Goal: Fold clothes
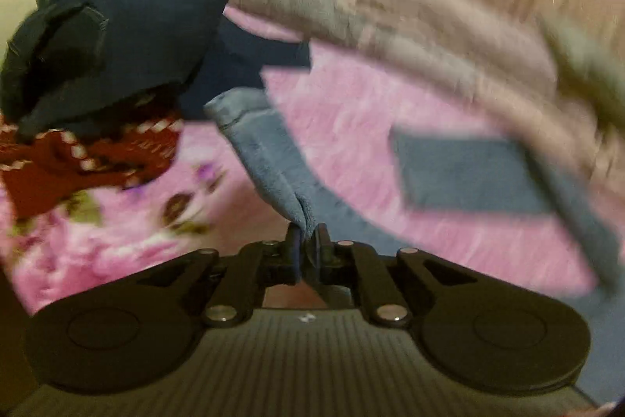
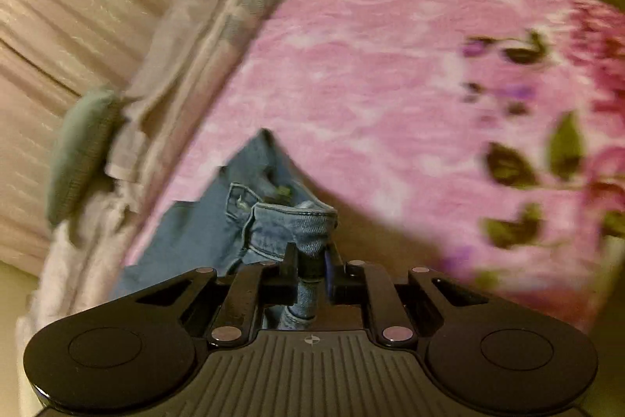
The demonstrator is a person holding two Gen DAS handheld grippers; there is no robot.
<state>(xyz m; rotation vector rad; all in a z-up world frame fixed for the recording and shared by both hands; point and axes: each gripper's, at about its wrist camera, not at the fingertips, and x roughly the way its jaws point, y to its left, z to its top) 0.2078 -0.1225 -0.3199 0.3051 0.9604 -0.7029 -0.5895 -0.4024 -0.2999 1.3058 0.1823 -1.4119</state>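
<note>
Left hand-held gripper (image 1: 306,233) clamped on a hem of the blue denim jeans (image 1: 269,159); right hand-held gripper (image 2: 310,253) pinched on their waistband. Jeans draped over the pink floral fleece blanket (image 2: 371,85), beside the dark navy clothes pile (image 1: 117,38).

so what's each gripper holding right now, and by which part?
Both grip the jeans. The left gripper pinches a fold of denim, apparently a leg; the right gripper clamps the stitched waistband edge.

Left tongs (image 1: 307,233) and right tongs (image 2: 311,253) clamped tight.
</note>
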